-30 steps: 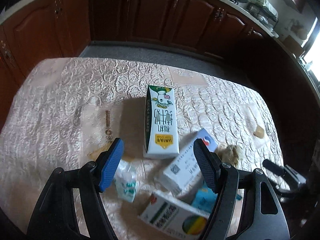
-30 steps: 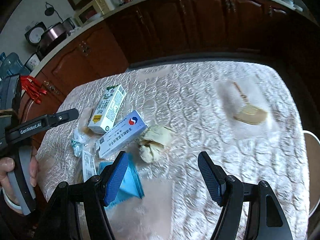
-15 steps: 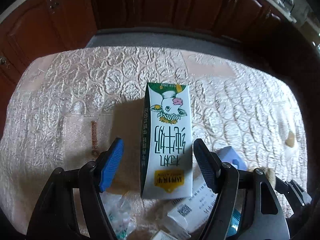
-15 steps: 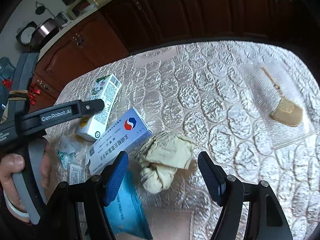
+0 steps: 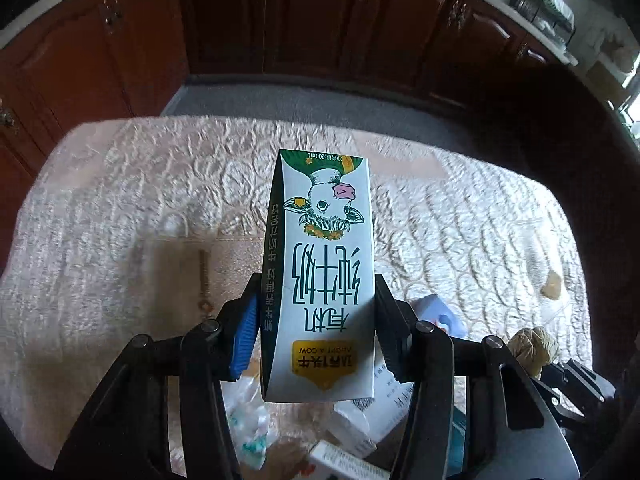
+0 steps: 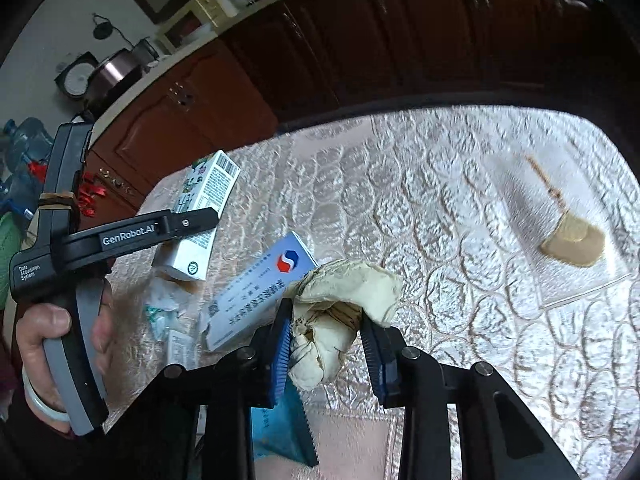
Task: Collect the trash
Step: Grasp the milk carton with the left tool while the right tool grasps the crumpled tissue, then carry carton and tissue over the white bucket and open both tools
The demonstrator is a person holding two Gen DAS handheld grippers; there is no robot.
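Note:
My left gripper (image 5: 316, 320) is shut on a white and green milk carton (image 5: 324, 264) with a cow print, its far end pointing away over the table. The carton also shows in the right wrist view (image 6: 200, 208), held by the left gripper's black body (image 6: 120, 236). My right gripper (image 6: 326, 340) is shut on a crumpled beige paper wad (image 6: 340, 300). A white and blue medicine box (image 6: 260, 288) lies just left of the wad. A blue packet (image 6: 288, 428) lies under the right gripper's left finger.
The table has a cream quilted cloth (image 5: 120, 200). A crinkled white and green wrapper (image 5: 248, 428) and small boxes (image 5: 352, 416) lie near the front. A clear bag with a beige piece (image 6: 572, 236) lies at the right. Dark wood cabinets (image 5: 320, 20) stand behind.
Both grippers have closed: the left on the milk carton, which it moved in around, the right on the paper wad after moving forward to it.

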